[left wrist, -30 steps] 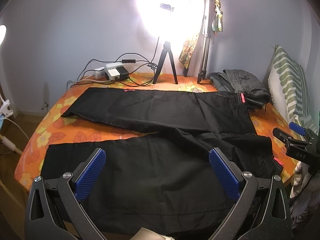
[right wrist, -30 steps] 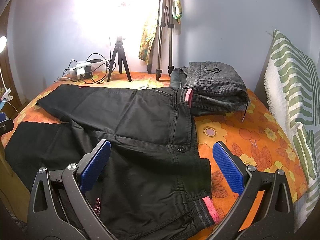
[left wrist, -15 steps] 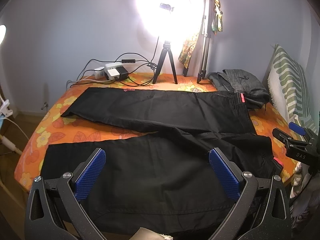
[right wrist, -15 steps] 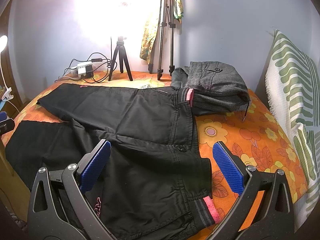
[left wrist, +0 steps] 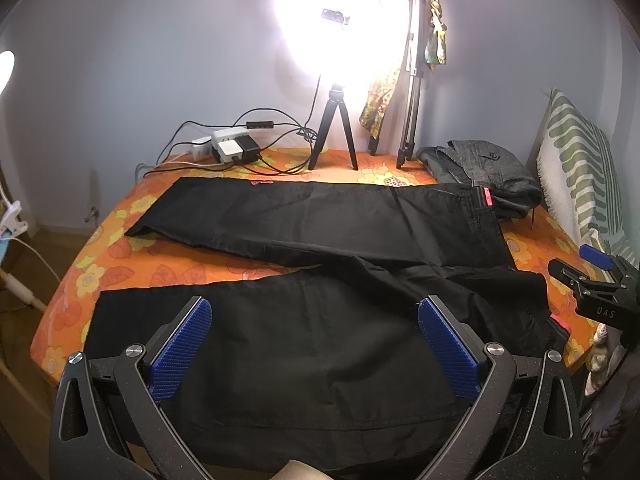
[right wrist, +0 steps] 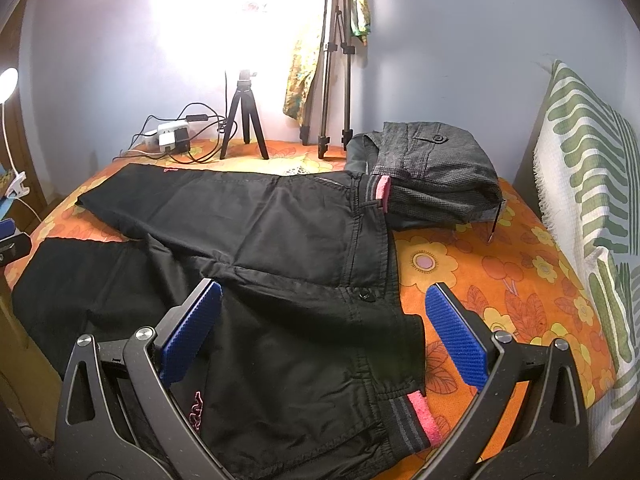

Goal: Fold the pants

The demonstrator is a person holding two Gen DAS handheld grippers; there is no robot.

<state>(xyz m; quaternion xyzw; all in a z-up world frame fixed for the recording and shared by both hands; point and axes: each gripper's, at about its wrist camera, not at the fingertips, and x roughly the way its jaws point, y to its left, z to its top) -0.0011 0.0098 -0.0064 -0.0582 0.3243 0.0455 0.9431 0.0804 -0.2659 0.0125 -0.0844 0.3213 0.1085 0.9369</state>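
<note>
Black pants (left wrist: 320, 272) lie spread flat on the orange flowered bedcover (left wrist: 152, 264), legs apart toward the left, waistband with pink trim at the right (right wrist: 372, 240). My left gripper (left wrist: 314, 344) is open and empty above the near leg. My right gripper (right wrist: 323, 332) is open and empty above the near waist and hip. The right gripper also shows at the right edge of the left wrist view (left wrist: 592, 280).
Folded grey pants (right wrist: 432, 176) lie at the back right, touching the waistband. Two tripods (left wrist: 336, 128) and a power strip with cables (left wrist: 232, 148) stand at the back under a bright lamp. A green striped pillow (right wrist: 588, 184) lines the right side.
Both grippers have stayed almost still and open; the views shifted only slightly. The pants have not moved.
</note>
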